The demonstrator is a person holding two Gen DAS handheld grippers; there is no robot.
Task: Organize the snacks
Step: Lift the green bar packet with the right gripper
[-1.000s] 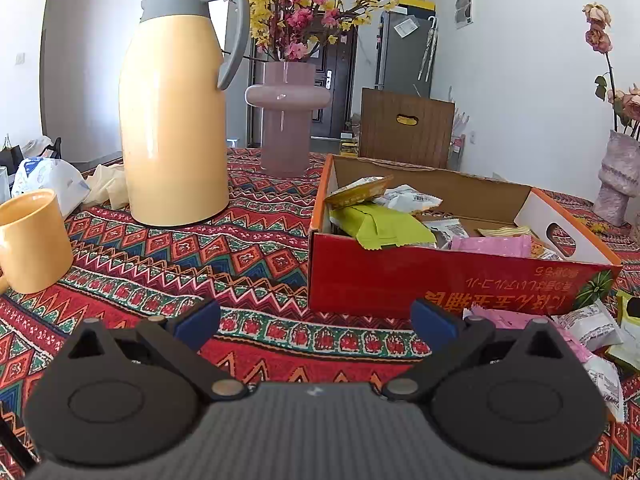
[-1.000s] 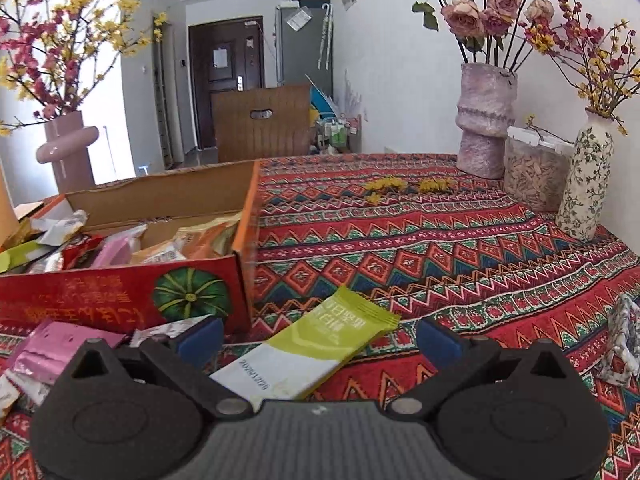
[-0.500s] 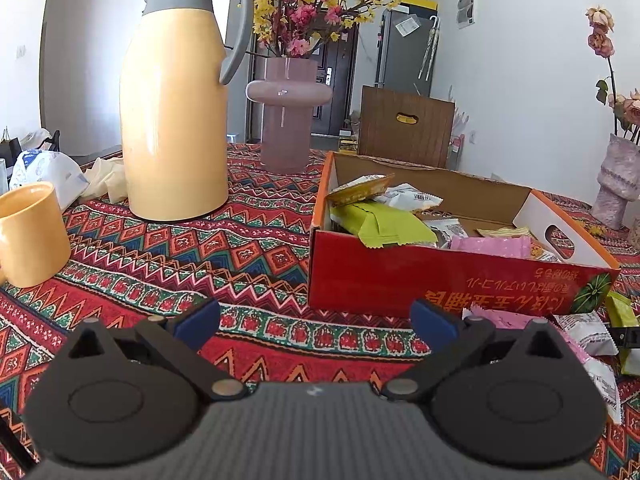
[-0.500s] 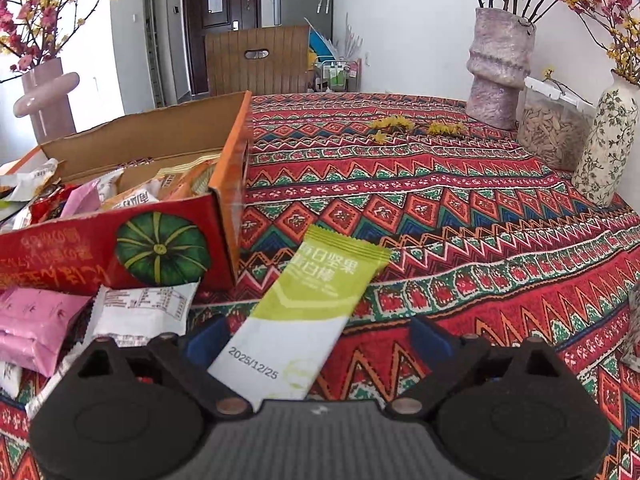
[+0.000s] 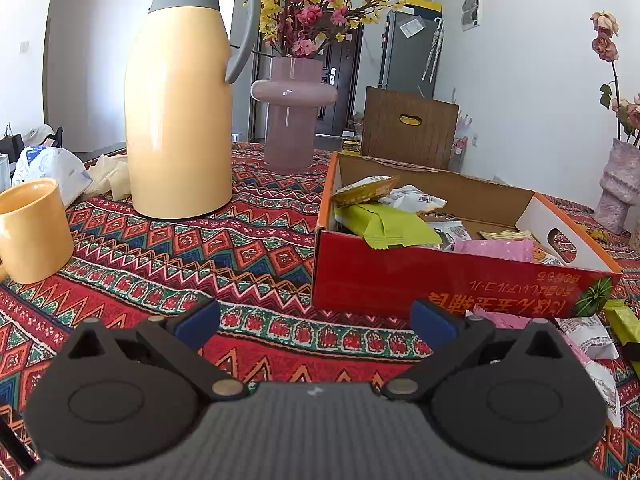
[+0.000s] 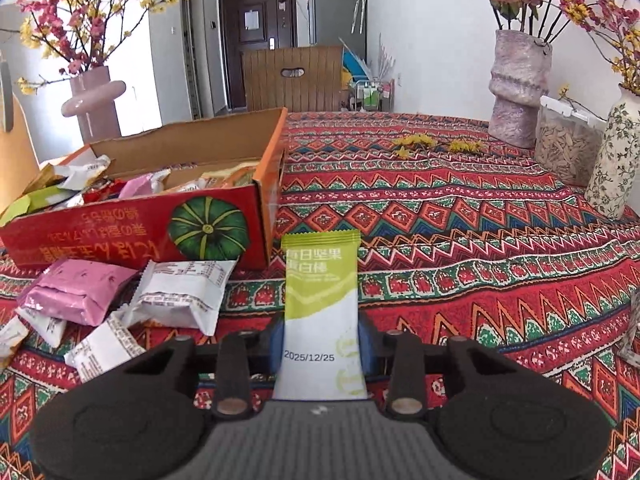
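My right tongs [image 6: 322, 344] have just been closing, and their blue pads are now pressing on both long edges of a green-and-white snack bar [image 6: 320, 304]. I am holding it by its white near end, with its green far end pointing away toward the red snack box [image 6: 132, 232]. The bar's far end is sitting just right of the box's near right corner.

My left tongs [image 5: 316, 320] are gaping wide with nothing between the pads, hovering over bare tablecloth just near of the box [image 5: 440, 280].

To the left of the held bar, loose packets are lying on the table [image 6: 480, 248]: a white packet [image 6: 184, 292] just beside it, then a pink packet [image 6: 76, 292] partly on top of other white wrappers. The box beyond them is holding a jumble of green, pink, white and orange packets.

Farther out in the left view, a yellow thermos jug [image 5: 180, 112] is standing far left of the box, with a yellow mug [image 5: 32, 232] at the left edge and a pink flower vase [image 5: 294, 116] behind.
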